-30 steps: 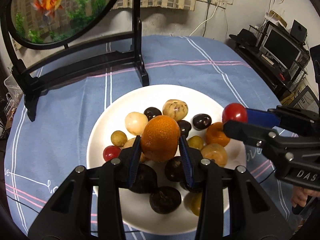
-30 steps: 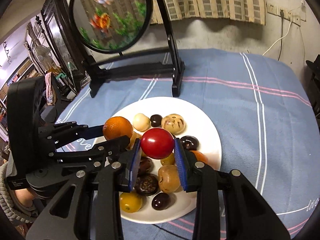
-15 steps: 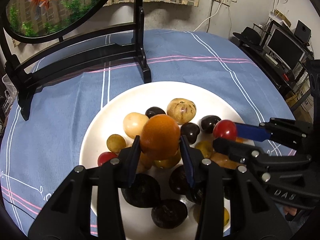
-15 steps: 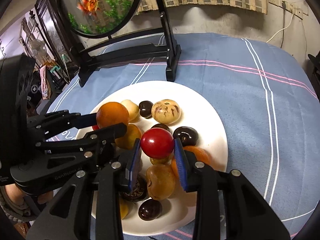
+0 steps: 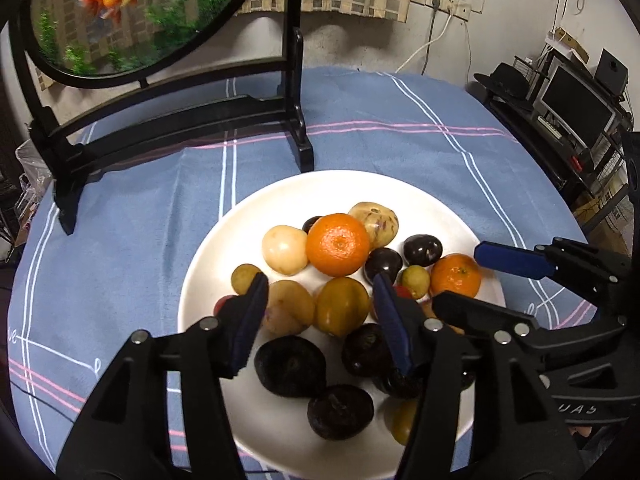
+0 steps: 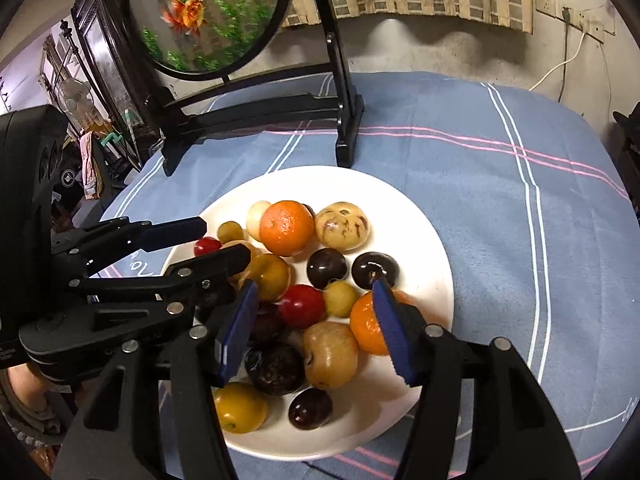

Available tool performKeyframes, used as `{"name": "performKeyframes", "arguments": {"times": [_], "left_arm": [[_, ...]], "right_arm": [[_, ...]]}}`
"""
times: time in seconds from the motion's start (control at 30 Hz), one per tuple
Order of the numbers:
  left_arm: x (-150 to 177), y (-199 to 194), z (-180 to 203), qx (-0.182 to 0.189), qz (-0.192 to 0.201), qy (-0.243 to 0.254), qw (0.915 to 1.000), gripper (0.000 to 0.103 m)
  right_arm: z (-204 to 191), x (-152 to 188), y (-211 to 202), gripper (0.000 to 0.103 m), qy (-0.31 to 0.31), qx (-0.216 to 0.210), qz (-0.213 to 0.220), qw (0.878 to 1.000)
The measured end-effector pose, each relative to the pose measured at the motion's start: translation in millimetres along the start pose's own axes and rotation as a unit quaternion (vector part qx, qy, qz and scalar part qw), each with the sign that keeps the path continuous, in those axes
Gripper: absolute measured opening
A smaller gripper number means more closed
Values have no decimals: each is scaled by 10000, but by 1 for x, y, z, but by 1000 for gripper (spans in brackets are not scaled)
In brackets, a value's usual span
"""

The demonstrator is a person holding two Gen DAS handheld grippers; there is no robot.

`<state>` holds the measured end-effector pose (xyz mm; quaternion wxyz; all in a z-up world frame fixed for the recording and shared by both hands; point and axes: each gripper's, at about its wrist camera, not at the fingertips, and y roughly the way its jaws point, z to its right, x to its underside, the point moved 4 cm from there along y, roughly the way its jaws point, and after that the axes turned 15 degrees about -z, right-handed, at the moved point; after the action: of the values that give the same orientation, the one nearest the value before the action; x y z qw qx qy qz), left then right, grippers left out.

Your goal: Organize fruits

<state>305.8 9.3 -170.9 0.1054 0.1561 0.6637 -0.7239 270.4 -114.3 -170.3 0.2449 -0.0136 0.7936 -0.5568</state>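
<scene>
A white plate point(image 5: 216, 256) point(image 6: 424, 236) on the blue cloth holds several fruits: oranges, dark plums, yellow and pale ones. The big orange point(image 5: 338, 244) point(image 6: 286, 227) lies free on the pile, just beyond my left gripper point(image 5: 319, 285) point(image 6: 224, 238). That gripper's jaws are opening and its pads touch nothing. The red fruit point(image 6: 302, 306) rests in the pile under my right gripper point(image 6: 314, 286) point(image 5: 456, 276). Its jaws are opening too, with both pads off the fruit. A second orange point(image 6: 370, 324) point(image 5: 456, 280) sits by the right pad.
A round goldfish screen point(image 5: 120, 12) point(image 6: 208, 16) on a black stand point(image 5: 296, 120) point(image 6: 344, 112) stands behind the plate. Blue striped cloth point(image 6: 520, 220) covers the table. A desk with a monitor point(image 5: 576, 100) is off the table's right edge. A hand point(image 6: 18, 388) shows at lower left.
Both grippers opened. The left one let go of the big orange, which now lies on the pile. The right one let go of the red fruit, which dropped among the fruits.
</scene>
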Motion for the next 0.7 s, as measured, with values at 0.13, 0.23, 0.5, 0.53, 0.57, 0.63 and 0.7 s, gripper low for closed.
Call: {"name": "performKeyframes", "arguments": {"times": [0.13,0.23,0.5,0.53,0.57,0.63,0.7], "left_arm": [[7,-20,-1,-14,115,-88,9999,76],[15,-42,3,-132,221,-125,9996,86],[47,-79,16,-319,242,-232,9989,99],[52,-83,18,-373,243,-229,9987,99],[56,-88,21,-357,265,-205,9988,99],[67,-100,26,-226,388,-158,9989,101],[78,-110,29,-111,460,-189,9987,101]], "right_arm": [[-6,8,-20,60,33,6,127,9999],[-11,17,-37,60,59,-5,224,9997],[-26,56,-76,65,-1,91,381,9992],[-27,62,-80,65,3,84,388,9992],[-28,69,-85,65,2,74,400,9992],[-32,82,-95,65,-10,67,432,9990],[-33,93,-102,68,4,73,452,9989]]}}
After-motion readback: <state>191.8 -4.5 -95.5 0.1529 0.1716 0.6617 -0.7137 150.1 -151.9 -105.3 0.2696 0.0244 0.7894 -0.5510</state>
